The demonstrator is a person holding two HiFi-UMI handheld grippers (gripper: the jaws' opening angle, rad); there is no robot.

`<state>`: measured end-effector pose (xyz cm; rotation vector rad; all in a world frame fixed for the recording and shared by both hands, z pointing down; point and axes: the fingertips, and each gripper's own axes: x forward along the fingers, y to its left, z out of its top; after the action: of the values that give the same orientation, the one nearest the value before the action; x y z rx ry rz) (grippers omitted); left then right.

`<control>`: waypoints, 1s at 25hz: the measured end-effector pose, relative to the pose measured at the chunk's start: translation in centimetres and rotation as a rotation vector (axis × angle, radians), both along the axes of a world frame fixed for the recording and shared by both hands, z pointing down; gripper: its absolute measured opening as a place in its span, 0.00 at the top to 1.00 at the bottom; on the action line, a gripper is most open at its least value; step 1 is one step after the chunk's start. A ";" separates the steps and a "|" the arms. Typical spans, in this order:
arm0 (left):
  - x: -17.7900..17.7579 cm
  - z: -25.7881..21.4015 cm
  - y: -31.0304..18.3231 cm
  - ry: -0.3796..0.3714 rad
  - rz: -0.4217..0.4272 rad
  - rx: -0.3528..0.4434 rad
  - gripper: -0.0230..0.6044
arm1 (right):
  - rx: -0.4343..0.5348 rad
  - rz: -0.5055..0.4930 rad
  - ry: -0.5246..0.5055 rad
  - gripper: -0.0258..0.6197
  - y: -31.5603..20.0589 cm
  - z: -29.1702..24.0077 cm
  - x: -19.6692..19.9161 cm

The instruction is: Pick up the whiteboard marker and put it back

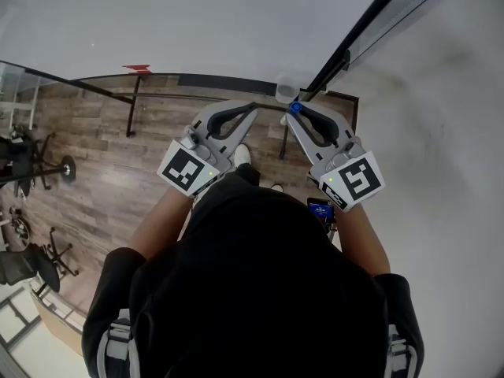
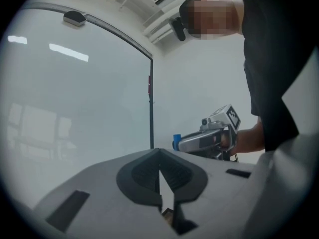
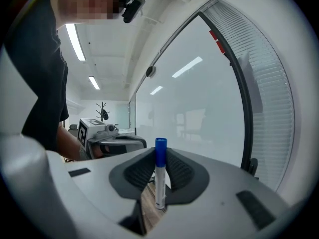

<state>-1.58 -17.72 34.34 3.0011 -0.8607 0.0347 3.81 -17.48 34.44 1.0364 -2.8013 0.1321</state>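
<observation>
Between the jaws of the right gripper [image 3: 160, 156] stands the marker [image 3: 160, 183], blue cap up, squeezed tight along its white body. The left gripper [image 2: 160, 173] is pressed together with nothing in it. The marker looks light, hard and smooth, so it could slip. Holding the middle of its body seems best.

Ceiling light strips [image 3: 79, 41] are lighting the room brightly and evenly, and their reflections are glaring off the whiteboard [image 3: 199, 108]. Both gripper views are bending and darkening toward their round edges. The left tongs [image 2: 159, 153], close to the lens, are showing soft.
</observation>
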 end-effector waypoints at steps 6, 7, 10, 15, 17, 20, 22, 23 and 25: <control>1.1 -2.0 2.2 0.013 0.018 0.026 0.96 | 0.007 -0.028 -0.053 0.86 2.3 -1.9 0.4; 1.2 -2.2 2.5 0.015 0.019 0.028 0.96 | 0.014 -0.031 -0.056 0.86 2.7 -2.4 0.5; 1.3 -2.8 3.6 0.005 0.030 0.040 0.96 | 0.035 -0.039 -0.059 0.86 3.9 -3.6 0.6; 1.7 -2.9 4.7 -0.016 0.055 0.045 0.96 | 0.043 -0.032 -0.045 0.86 4.7 -4.3 1.2; 1.9 -3.0 4.9 -0.009 0.060 0.045 0.96 | 0.042 -0.024 -0.036 0.86 4.7 -4.1 1.5; 1.9 -3.0 5.4 -0.004 0.061 0.036 0.96 | 0.033 -0.015 -0.034 0.86 5.1 -3.9 1.6; 1.8 -2.6 5.5 -0.014 0.062 0.029 0.96 | 0.030 -0.010 -0.036 0.86 5.2 -3.7 1.8; 1.8 -2.5 5.5 -0.015 0.063 0.027 0.96 | 0.030 -0.007 -0.036 0.86 5.2 -3.7 1.8; 1.8 -2.6 5.4 -0.007 0.061 0.024 0.96 | 0.030 -0.005 -0.036 0.86 5.2 -3.7 1.8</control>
<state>0.22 -12.33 31.75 3.0505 -0.7749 0.0355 5.62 -12.27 30.71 1.0443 -2.8460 0.1093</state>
